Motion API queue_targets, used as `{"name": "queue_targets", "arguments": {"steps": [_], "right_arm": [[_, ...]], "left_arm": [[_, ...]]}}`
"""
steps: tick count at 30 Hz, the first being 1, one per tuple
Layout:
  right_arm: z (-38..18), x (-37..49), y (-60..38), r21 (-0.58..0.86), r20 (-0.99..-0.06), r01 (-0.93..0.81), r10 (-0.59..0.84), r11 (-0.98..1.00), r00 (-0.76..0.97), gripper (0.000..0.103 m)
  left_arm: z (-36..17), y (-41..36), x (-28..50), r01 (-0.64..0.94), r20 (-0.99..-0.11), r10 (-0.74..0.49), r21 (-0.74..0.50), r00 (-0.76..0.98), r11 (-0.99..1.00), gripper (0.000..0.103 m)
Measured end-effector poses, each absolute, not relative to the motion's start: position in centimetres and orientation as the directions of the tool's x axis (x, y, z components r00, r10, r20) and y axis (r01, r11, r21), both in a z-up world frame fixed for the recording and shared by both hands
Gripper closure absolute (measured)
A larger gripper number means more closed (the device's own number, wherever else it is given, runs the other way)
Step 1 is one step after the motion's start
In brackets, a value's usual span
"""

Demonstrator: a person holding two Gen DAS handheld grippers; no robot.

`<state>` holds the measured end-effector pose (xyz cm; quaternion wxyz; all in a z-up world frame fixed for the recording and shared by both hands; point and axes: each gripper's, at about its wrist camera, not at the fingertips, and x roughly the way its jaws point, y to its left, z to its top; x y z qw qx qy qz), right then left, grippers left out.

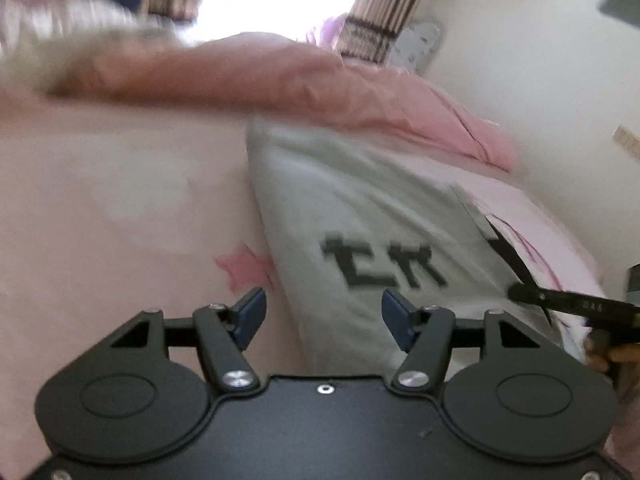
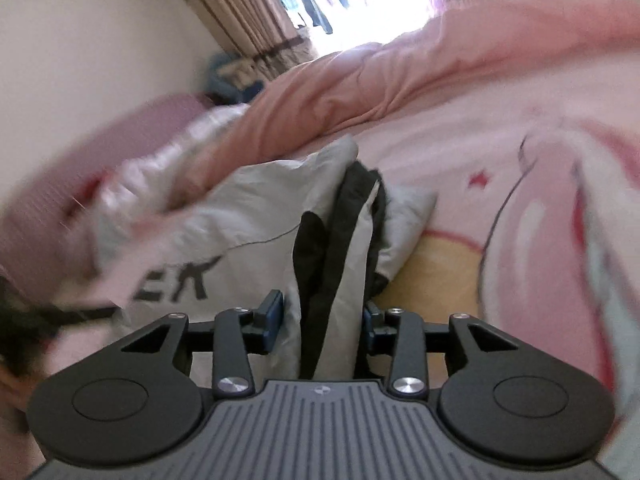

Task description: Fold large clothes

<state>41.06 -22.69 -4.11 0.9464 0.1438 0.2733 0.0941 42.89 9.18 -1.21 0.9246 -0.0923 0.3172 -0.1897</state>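
Pink bedsheet (image 1: 120,184) carries the grey garment (image 1: 352,208), partly folded, lettering up, below the rumpled pink duvet (image 2: 400,76). Risk: its black-trimmed fold (image 2: 340,248) stands between the right gripper (image 2: 322,316) fingers, apparently unpinched; it may snag and undo the fold. Left gripper (image 1: 323,312) spread, empty, over the garment's edge. Heavy blur; garment's full outline cut off.
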Motion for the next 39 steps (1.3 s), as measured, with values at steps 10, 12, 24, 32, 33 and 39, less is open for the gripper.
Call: {"name": "queue_targets", "arguments": {"steps": [10,12,24,32,33,39], "right_arm": [[-0.5,34.7,-14.4,0.006,-0.382,-0.050,0.049,0.999,0.923,0.049],[-0.7,33.8,-13.0,-0.004,-0.399,-0.089,0.080,0.996,0.913,0.056],[-6.8,33.9,-14.3,0.064,-0.498,-0.021,0.050,0.998,0.866,0.083],[-3.9,30.7,-13.4,0.044,-0.472,0.007,0.014,0.999,0.881,0.078],[-3.7,30.2,-13.2,0.042,-0.471,0.011,0.010,0.999,0.882,0.077],[-5.6,29.7,-12.6,-0.010,-0.521,0.066,-0.062,0.998,0.851,0.074]], "left_arm": [[-0.6,4.3,35.0,0.367,-0.510,-0.428,-0.220,0.746,0.904,0.037],[-1.8,3.7,34.3,0.374,-0.529,-0.438,-0.230,0.727,0.898,0.037],[-7.1,4.5,35.1,0.339,-0.556,-0.493,-0.361,0.670,0.869,0.037],[-5.5,4.4,32.1,0.304,-0.551,-0.448,-0.337,0.704,0.891,0.038],[-5.5,4.3,31.5,0.296,-0.552,-0.428,-0.315,0.716,0.902,0.038],[-7.1,3.2,29.7,0.285,-0.575,-0.357,-0.216,0.736,0.934,0.037]]}}
